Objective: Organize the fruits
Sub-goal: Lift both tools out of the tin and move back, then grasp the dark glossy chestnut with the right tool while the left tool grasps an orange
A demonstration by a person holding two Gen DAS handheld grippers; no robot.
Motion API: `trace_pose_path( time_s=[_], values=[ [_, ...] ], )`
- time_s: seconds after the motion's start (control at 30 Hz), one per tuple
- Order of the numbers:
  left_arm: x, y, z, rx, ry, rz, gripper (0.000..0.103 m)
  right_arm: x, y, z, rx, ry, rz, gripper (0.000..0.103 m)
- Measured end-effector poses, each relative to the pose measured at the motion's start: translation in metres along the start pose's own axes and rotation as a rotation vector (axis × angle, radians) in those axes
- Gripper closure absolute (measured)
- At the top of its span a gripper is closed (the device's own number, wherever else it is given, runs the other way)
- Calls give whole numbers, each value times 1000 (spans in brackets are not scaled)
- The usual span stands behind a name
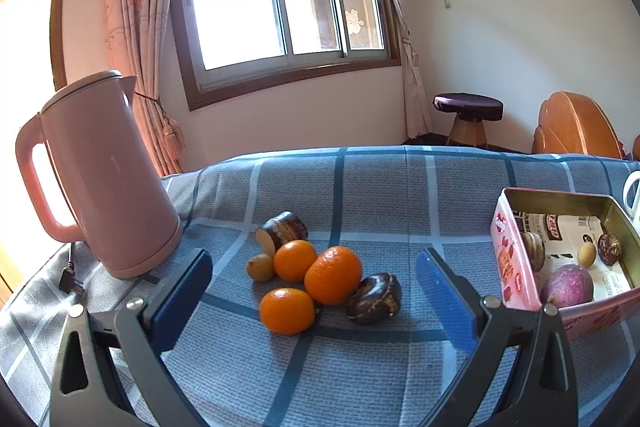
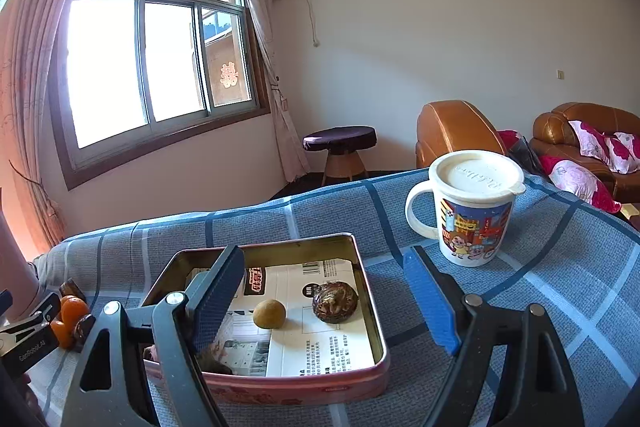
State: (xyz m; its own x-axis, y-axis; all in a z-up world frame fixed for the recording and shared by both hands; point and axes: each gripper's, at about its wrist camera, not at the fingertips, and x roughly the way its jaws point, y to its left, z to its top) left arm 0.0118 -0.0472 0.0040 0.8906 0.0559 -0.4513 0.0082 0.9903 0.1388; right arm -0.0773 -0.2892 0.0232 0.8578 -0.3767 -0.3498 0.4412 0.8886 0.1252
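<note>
Left wrist view: left gripper (image 1: 316, 291), jaws spread wide, nothing between them. Ahead on the checked cloth (image 1: 400, 195) — a cluster of three oranges (image 1: 333, 275), a small tan fruit (image 1: 260, 267) and two dark chestnut-like pieces (image 1: 374, 299). Pink kettle (image 1: 108, 179) just beside on the left; tin box (image 1: 505, 251) to the right, already holding several fruits.

Right wrist view: right gripper (image 2: 324, 303), likewise released and empty, poised over the tin, which holds a tan fruit (image 2: 269, 313) and a dark round one (image 2: 335, 301). Lidded mug (image 2: 474, 207) near behind.

Handling, as judged: take an outer piece first — centre the pads, close gently so neighbours do not roll.
</note>
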Motion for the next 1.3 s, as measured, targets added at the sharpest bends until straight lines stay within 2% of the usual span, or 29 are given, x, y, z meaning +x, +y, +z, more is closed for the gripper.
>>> trace_pose_path(
  time_s=[0.2,0.37,0.77,0.97,1.13,1.3],
  values=[
    [7,23,0,16,-9,13,0,-4,27,-6,-8,13,30,20],
    [18,56,0,-41,16,23,0,-3,54,-11,-11,35,72,20],
    [46,110,0,-62,64,139,0,0,136,-26,-93,84,202,20],
    [58,124,-1,-47,91,205,0,11,187,-37,-205,174,287,21],
    [64,128,-3,-41,132,194,0,32,217,-49,-307,316,351,40],
    [68,125,-2,-12,149,189,0,55,230,-62,-350,459,371,43]
  ],
)
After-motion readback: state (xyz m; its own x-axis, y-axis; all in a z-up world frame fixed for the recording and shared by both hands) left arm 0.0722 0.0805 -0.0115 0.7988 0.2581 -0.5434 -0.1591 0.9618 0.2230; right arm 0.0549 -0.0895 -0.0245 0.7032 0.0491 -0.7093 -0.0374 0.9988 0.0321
